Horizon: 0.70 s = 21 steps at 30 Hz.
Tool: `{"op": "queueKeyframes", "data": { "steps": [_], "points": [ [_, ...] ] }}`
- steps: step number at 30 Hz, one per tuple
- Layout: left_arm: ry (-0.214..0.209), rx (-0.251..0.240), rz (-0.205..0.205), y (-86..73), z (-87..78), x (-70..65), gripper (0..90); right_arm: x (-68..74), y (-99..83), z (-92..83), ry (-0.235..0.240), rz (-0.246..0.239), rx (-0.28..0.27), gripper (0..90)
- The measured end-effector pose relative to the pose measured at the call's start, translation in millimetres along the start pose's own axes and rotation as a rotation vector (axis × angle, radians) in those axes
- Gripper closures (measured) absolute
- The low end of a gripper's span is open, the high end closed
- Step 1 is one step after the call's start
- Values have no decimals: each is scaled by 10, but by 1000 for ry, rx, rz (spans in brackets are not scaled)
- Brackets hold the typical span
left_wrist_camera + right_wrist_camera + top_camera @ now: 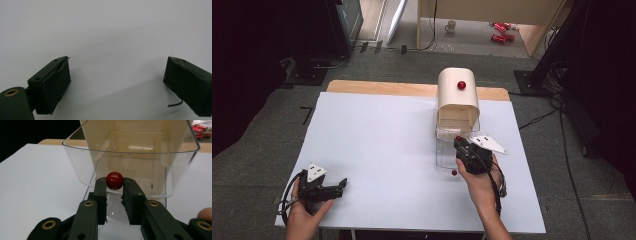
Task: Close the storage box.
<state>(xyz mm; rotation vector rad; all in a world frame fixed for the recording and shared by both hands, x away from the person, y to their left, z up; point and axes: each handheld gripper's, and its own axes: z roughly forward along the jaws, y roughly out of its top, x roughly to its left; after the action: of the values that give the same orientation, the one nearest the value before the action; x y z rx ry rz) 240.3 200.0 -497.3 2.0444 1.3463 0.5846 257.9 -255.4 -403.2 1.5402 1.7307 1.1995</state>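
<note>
The right gripper is clenched on a small red knob at the front of a clear plastic drawer. The drawer belongs to a cream, round-topped box standing at the far right of the bench. The left gripper rests near the front left corner of the bench, well apart from the box; its jaws are spread wide with nothing between them.

Step in hand, judged: the drawer is being worked by its knob. The grip is narrow, on a round, glossy ball, so slipping is likely if the pull is angled. The pull should be kept straight along the drawer's travel and level with the bench. The box looks light and could slide; steadying it with the free gripper may be worth considering.

View differences: in the right gripper view the knob is seen held between the pads, and the drawer appears empty. From the high view the box's position, a second red knob on its top, and another small red ball at the near end of the clear part are recorded. In the left gripper view bare white bench surface is seen between the spread jaws.
</note>
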Motion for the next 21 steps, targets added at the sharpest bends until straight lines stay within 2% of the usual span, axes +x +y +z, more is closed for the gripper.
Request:
{"op": "queueKeyframes", "data": {
  "steps": [21],
  "points": [
    [0,-2,-3,0,2,-2,68,-39,115,181,-10,0,6,751]
  ]
}}
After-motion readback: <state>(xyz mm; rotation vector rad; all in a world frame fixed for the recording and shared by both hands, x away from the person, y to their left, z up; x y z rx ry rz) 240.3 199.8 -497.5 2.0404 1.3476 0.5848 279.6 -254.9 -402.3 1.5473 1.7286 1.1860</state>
